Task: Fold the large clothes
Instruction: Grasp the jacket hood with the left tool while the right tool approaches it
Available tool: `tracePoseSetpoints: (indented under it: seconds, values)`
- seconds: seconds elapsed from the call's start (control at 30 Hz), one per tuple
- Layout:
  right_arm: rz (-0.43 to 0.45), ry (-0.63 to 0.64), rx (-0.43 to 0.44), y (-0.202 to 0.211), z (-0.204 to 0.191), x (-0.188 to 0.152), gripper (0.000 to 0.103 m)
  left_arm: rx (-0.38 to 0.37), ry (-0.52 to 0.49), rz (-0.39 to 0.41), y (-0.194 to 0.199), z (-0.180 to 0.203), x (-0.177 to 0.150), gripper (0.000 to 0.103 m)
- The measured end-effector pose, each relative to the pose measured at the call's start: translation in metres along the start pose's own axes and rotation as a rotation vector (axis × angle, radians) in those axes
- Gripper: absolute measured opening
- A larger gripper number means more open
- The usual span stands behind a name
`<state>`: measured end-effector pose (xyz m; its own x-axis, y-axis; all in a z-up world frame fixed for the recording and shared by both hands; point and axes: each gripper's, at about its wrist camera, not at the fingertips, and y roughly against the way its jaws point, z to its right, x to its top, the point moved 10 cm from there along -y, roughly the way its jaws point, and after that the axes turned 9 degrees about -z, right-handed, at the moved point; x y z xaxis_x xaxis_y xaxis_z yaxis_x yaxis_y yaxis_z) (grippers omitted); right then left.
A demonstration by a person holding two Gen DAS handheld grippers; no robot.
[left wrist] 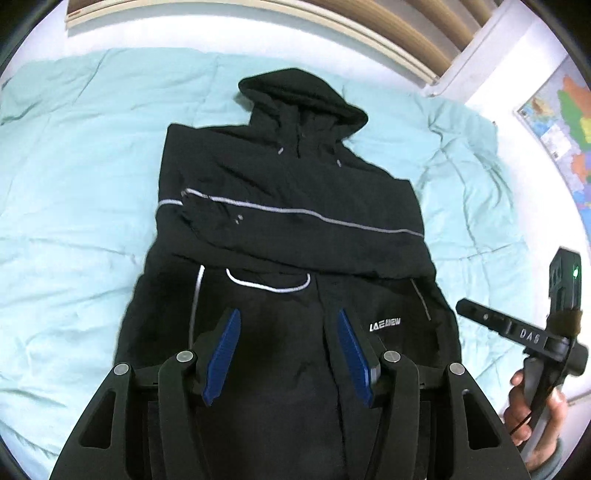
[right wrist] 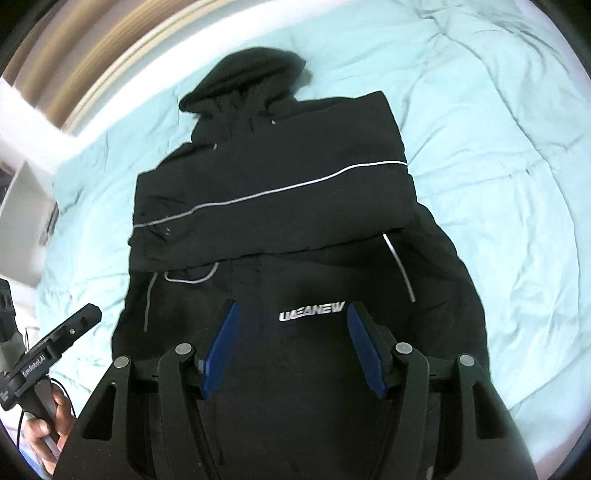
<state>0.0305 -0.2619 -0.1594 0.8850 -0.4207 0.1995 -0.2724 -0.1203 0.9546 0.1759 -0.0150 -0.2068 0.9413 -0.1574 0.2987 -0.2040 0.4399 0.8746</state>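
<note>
A black hooded jacket [left wrist: 288, 206] [right wrist: 273, 199] lies flat on a pale teal quilt [left wrist: 74, 184] [right wrist: 498, 166], hood at the far end. Its sleeves are folded across the chest, showing a thin grey stripe. My left gripper [left wrist: 288, 314] hovers over the jacket's lower front, open, with nothing between its blue pads [left wrist: 223, 354]. My right gripper [right wrist: 293, 306] hangs open above the white logo [right wrist: 312, 316], also holding nothing. Each tool shows in the other's view: the right one [left wrist: 517, 332] beside the jacket's right edge, the left one [right wrist: 62, 336] beside its left edge, each in a hand.
A wooden slatted headboard [left wrist: 388, 33] runs along the far end of the bed. A coloured wall map [left wrist: 565, 122] hangs at the right. White furniture [right wrist: 22, 177] stands off the bed's left side. Quilt lies bare on both sides of the jacket.
</note>
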Motion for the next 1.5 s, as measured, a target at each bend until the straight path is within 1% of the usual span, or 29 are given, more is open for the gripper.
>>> tracePoseSetpoints:
  seconds: [0.1,0.17,0.23,0.33,0.43,0.5,0.6,0.67,0.73,0.77,0.8,0.83,0.9,0.97,1.03,1.1,1.2,1.23,1.27,1.3,1.33,1.37,1.4,1.5]
  values:
    - [0.032,-0.016,0.001,0.008,-0.011,0.002,0.064,-0.021,-0.010,0.010,0.010,-0.007,0.016,0.057]
    - [0.042,-0.014,-0.011,0.012,-0.015,0.008,0.064,-0.033,-0.017,0.029,0.013,-0.008,0.034,0.057]
    - [0.052,0.004,-0.037,0.016,-0.021,0.024,0.064,-0.050,-0.010,0.060,0.015,-0.010,0.059,0.057]
    - [0.073,0.034,-0.041,0.019,-0.027,0.059,0.064,-0.071,0.010,0.093,0.010,-0.013,0.095,0.057]
    - [0.112,0.056,-0.038,0.012,-0.031,0.113,0.064,-0.055,0.040,0.118,-0.002,-0.020,0.135,0.057]
    - [0.134,0.062,-0.056,0.002,-0.029,0.151,0.064,-0.041,0.057,0.135,-0.015,-0.027,0.167,0.057]
    - [0.167,0.072,-0.067,-0.024,-0.024,0.219,0.064,-0.017,0.064,0.165,-0.042,-0.040,0.217,0.057]
    - [0.178,0.084,-0.080,-0.046,-0.021,0.263,0.064,-0.003,0.073,0.166,-0.065,-0.051,0.250,0.057]
    - [0.182,0.095,-0.081,-0.071,-0.020,0.303,0.064,-0.019,0.092,0.174,-0.087,-0.060,0.281,0.057]
    - [0.182,0.097,-0.080,-0.079,-0.019,0.317,0.064,-0.023,0.102,0.177,-0.094,-0.065,0.293,0.057]
    - [0.182,0.099,-0.082,-0.093,-0.018,0.339,0.064,-0.032,0.111,0.179,-0.104,-0.069,0.310,0.057]
    - [0.182,0.102,-0.076,-0.103,-0.018,0.354,0.064,-0.046,0.114,0.184,-0.114,-0.073,0.326,0.057]
    - [0.180,0.095,-0.070,-0.123,-0.014,0.381,0.064,-0.049,0.118,0.181,-0.132,-0.078,0.349,0.057]
    - [0.161,0.089,-0.058,-0.143,-0.011,0.399,0.064,-0.059,0.112,0.160,-0.151,-0.080,0.366,0.057]
    - [0.146,0.082,-0.042,-0.158,-0.010,0.408,0.064,-0.067,0.097,0.134,-0.173,-0.079,0.380,0.057]
    - [0.131,0.085,-0.030,-0.175,-0.011,0.421,0.064,-0.049,0.084,0.121,-0.190,-0.080,0.390,0.057]
    - [0.132,0.093,-0.006,-0.192,-0.018,0.436,0.063,-0.029,0.085,0.134,-0.206,-0.082,0.408,0.056]
    - [0.134,0.088,-0.005,-0.195,-0.019,0.440,0.060,-0.018,0.087,0.145,-0.209,-0.084,0.414,0.046]
    - [0.136,0.079,-0.008,-0.199,-0.018,0.445,0.042,-0.004,0.090,0.154,-0.211,-0.087,0.417,0.031]
    - [0.131,0.070,-0.033,-0.203,-0.013,0.448,0.019,0.005,0.100,0.141,-0.215,-0.092,0.420,0.011]
    - [0.122,0.058,-0.053,-0.206,-0.007,0.449,0.014,-0.021,0.125,0.140,-0.213,-0.096,0.420,0.010]
    - [0.115,0.039,-0.017,-0.204,-0.003,0.449,0.012,-0.058,0.135,0.159,-0.207,-0.096,0.419,0.010]
    - [0.132,0.027,0.035,-0.198,0.000,0.447,0.009,-0.076,0.124,0.185,-0.197,-0.095,0.417,0.009]
    - [0.187,0.038,0.090,-0.177,0.002,0.440,0.008,-0.073,0.081,0.222,-0.172,-0.089,0.403,0.009]
